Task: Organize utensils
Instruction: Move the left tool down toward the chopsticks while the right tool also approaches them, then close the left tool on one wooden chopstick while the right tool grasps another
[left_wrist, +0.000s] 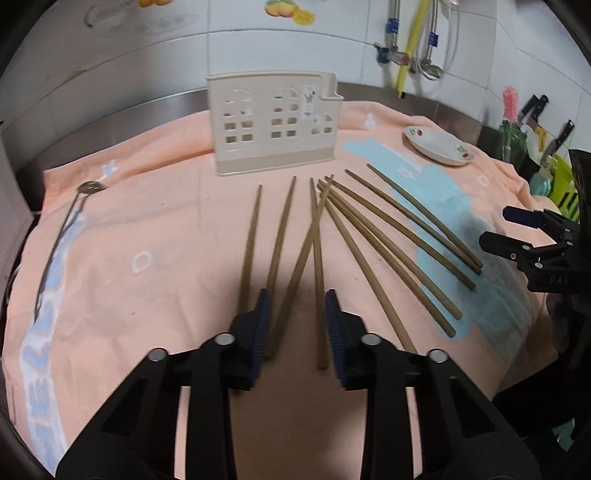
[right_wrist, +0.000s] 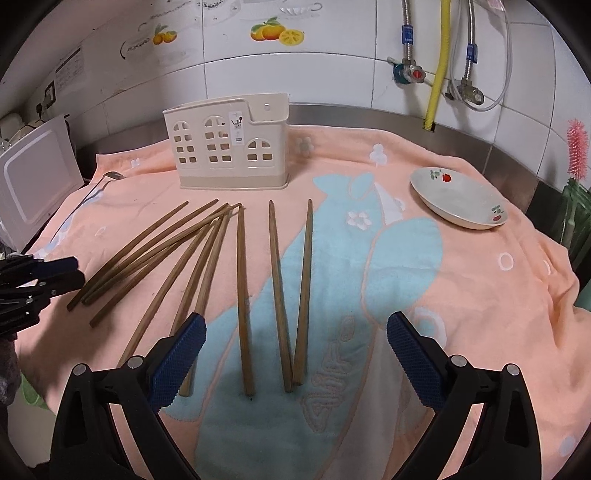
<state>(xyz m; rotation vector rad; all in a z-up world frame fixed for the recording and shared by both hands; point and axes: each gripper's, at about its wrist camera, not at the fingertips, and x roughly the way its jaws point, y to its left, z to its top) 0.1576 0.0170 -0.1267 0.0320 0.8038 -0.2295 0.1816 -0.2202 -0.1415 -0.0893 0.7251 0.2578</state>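
Left tool (left_wrist: 297, 325) open, low over two crossed chopsticks (left_wrist: 314, 258). Right tool (right_wrist: 295, 347) wide open above three chopsticks (right_wrist: 275, 288). Fanned on peach towel (right_wrist: 480, 295) before beige holder (right_wrist: 225, 147) at counter (right_wrist: 369, 110) back.

Peach towel (right_wrist: 480, 295) with a blue fish print spread over a steel counter (right_wrist: 369, 114). Near its right edge, a white dish (right_wrist: 458, 203) painted with red flowers. Behind, white wall tiles (right_wrist: 332, 74), fruit stickers (right_wrist: 277, 32), a yellow hose (right_wrist: 439, 66).
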